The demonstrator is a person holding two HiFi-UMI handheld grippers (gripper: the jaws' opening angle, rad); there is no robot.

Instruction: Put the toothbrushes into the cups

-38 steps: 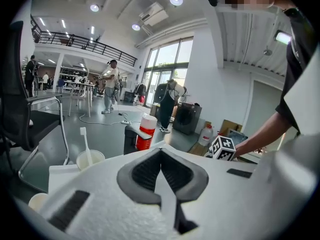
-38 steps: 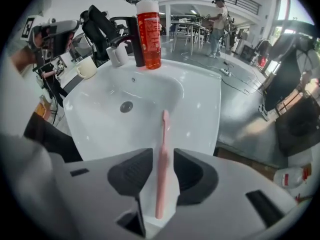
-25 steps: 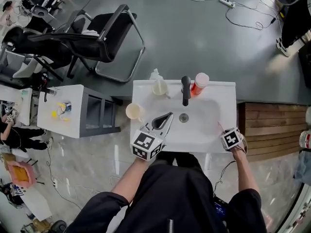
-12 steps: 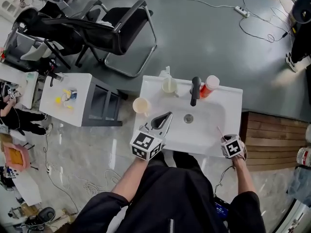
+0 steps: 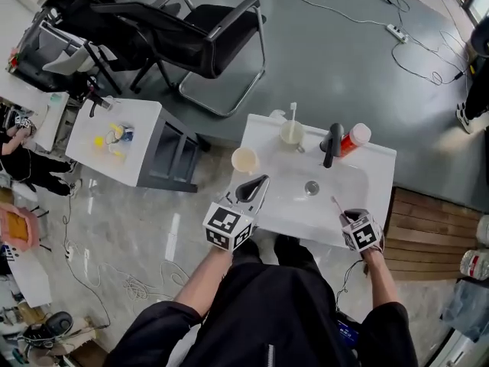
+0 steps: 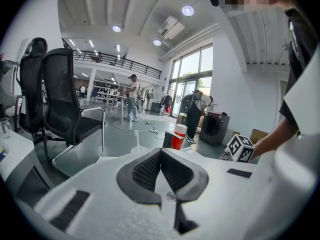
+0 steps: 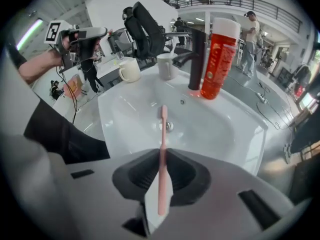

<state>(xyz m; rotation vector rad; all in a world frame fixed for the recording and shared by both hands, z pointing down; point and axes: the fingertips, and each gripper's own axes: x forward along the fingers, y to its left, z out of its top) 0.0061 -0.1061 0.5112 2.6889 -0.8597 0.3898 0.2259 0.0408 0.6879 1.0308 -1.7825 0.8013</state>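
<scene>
At the near right edge of a white washbasin (image 5: pixel 380 176), we see the right gripper (image 5: pixel 344 214) clamped on a pink toothbrush (image 5: pixel 336 204). In the right gripper view, its two dark pads press on the handle from either side. The handle's end lies back toward the gripper body. The bristle end sticks out past the jaw tips, over the bowl, pointing toward the drain (image 5: pixel 311 188). The gripper tilts steeply down from above the basin.

At the near left corner of the basin, the left gripper (image 5: pixel 264 180) is held by the person's other hand. Its jaws are together, tip against tip, with nothing between them.

Two cups stand far and to the left of the held toothbrush, well apart from it. A cream cup (image 5: pixel 244 160) with a handle sits by the left rim of the basin. A pale cup (image 5: pixel 290 133) sits on the far edge, with a white toothbrush (image 5: pixel 293 112) standing upright in it. Just right of that cup is a black tap (image 5: pixel 331 144), and right of the tap an orange bottle (image 5: pixel 353 138) with a white cap.

The left gripper is nearest the cream cup, but apart from it.
</scene>
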